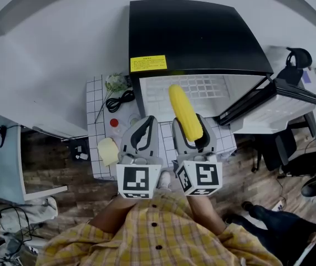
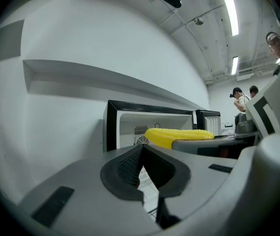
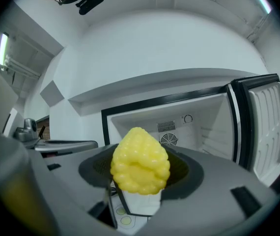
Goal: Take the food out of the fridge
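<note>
A yellow corn cob [image 1: 184, 112] is clamped between the jaws of my right gripper [image 1: 190, 123] and sticks out forward toward the fridge opening. In the right gripper view the corn [image 3: 140, 161] fills the middle, end-on, with the right gripper [image 3: 141, 178] shut on it. The black mini fridge [image 1: 197, 35] stands ahead with its door [image 1: 280, 101] swung open to the right and its white inside [image 3: 199, 127] showing. My left gripper [image 1: 147, 122] is beside the right one, shut and holding nothing; its jaws [image 2: 142, 151] meet. The corn [image 2: 179, 134] shows at its right.
A small white tiled table [image 1: 94, 98] under the grippers carries a plant [image 1: 115, 82], a black cable [image 1: 120, 100], a red round thing [image 1: 113, 122] and a pale yellow piece [image 1: 108, 150]. A person's legs [image 1: 269, 215] stand at the right. People [image 2: 238, 100] stand far off.
</note>
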{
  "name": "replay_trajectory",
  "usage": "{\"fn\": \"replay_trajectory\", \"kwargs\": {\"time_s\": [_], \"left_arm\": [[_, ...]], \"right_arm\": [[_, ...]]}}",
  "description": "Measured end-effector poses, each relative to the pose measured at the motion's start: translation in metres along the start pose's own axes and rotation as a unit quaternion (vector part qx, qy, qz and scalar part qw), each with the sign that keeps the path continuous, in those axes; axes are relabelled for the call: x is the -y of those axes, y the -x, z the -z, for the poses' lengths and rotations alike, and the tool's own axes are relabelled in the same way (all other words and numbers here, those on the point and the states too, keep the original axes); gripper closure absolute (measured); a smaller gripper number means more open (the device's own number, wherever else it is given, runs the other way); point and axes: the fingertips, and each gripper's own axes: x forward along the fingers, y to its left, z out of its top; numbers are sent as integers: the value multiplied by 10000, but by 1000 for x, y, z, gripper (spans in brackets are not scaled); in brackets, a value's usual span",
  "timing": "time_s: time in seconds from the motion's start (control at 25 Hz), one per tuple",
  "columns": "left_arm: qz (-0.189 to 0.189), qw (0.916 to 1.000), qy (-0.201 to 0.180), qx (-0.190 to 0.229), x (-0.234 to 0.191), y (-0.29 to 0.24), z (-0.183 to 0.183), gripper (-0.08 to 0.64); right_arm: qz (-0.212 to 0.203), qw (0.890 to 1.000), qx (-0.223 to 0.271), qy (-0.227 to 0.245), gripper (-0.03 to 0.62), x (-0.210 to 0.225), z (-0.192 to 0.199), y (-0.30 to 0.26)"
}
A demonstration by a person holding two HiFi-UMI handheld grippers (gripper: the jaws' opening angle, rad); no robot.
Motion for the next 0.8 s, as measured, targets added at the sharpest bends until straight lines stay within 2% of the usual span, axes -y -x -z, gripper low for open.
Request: {"fn": "replay_trajectory", "kwargs": {"time_s": [0.8], "left_arm": [[46,9999,-2,123,14,20,-9,552]], "right_arm": [[-11,10000,27,-14,337,-7,-8,32]]}}
